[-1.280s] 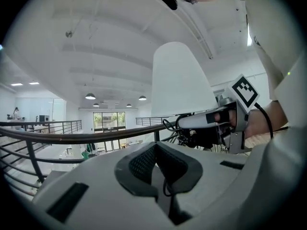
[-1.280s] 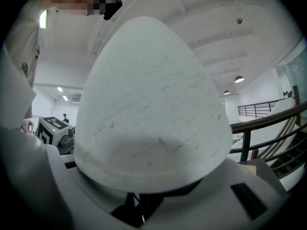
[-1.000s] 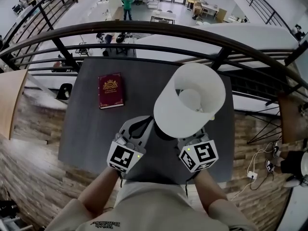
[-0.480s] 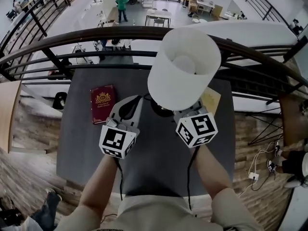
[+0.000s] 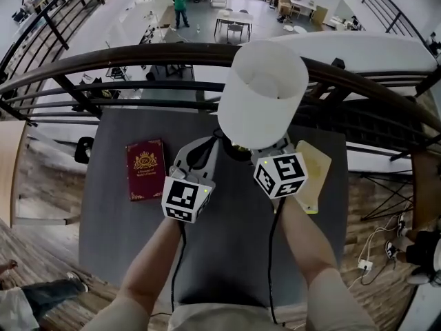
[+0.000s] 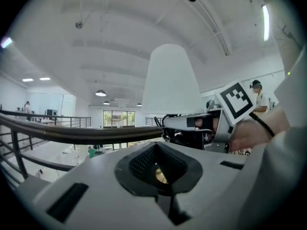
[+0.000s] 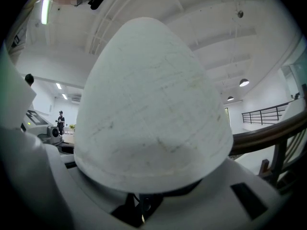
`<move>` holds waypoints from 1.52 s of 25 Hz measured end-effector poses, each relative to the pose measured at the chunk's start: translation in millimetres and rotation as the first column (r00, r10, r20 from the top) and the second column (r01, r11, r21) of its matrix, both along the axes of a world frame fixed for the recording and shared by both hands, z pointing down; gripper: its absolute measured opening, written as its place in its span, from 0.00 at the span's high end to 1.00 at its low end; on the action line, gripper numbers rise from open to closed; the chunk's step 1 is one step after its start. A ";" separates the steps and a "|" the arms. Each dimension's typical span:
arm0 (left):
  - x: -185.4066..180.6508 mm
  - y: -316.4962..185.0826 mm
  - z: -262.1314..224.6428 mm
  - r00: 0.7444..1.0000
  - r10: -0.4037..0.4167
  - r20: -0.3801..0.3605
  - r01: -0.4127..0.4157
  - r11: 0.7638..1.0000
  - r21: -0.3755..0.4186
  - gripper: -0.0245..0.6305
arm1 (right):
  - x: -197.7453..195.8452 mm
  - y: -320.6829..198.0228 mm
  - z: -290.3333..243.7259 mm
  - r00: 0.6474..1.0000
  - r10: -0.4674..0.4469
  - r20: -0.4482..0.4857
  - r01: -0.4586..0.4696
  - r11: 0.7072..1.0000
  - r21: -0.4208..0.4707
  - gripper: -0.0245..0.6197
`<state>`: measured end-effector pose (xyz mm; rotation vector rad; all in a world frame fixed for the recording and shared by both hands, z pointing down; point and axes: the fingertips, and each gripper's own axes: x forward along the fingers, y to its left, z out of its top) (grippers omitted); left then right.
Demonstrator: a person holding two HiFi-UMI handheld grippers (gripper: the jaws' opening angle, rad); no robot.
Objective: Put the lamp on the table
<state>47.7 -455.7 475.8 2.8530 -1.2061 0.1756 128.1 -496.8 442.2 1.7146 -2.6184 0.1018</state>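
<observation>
The lamp (image 5: 262,92) has a white shade and a dark base (image 5: 233,152). It stands upright over the far part of the dark grey table (image 5: 227,254), close to the railing. My right gripper (image 5: 260,149) is shut on its stem under the shade, and the shade (image 7: 151,109) hides most of the jaws. My left gripper (image 5: 198,152) is just left of the base, its jaws closed together (image 6: 158,169) with nothing held. From the left gripper view the shade (image 6: 170,80) rises above the right gripper (image 6: 201,128). I cannot tell whether the base touches the table.
A dark red book (image 5: 145,169) lies on the table's left side. A tan notebook (image 5: 311,174) lies at its right edge. A curved black railing (image 5: 138,54) runs just beyond the far edge, with a drop to a lower floor behind it.
Both grippers and the lamp have moved away from me, from the table's near middle to its far edge by the railing. The tan notebook has come into sight.
</observation>
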 end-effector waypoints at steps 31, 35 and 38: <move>31.6 -70.9 137.1 0.989 0.095 -0.111 -0.103 0.992 -0.069 0.96 | 10.2 -83.6 138.7 0.999 0.027 0.032 -0.026 0.999 -0.047 0.79; 33.1 -64.3 132.4 0.990 0.093 -0.103 -0.101 0.992 -0.075 0.96 | 10.2 -79.6 143.0 0.998 0.034 0.050 -0.029 0.995 -0.096 0.78; 34.0 -58.4 123.0 0.990 0.110 -0.088 -0.116 0.991 -0.065 0.96 | 11.4 -73.0 143.2 0.998 0.047 0.043 -0.041 0.992 -0.123 0.76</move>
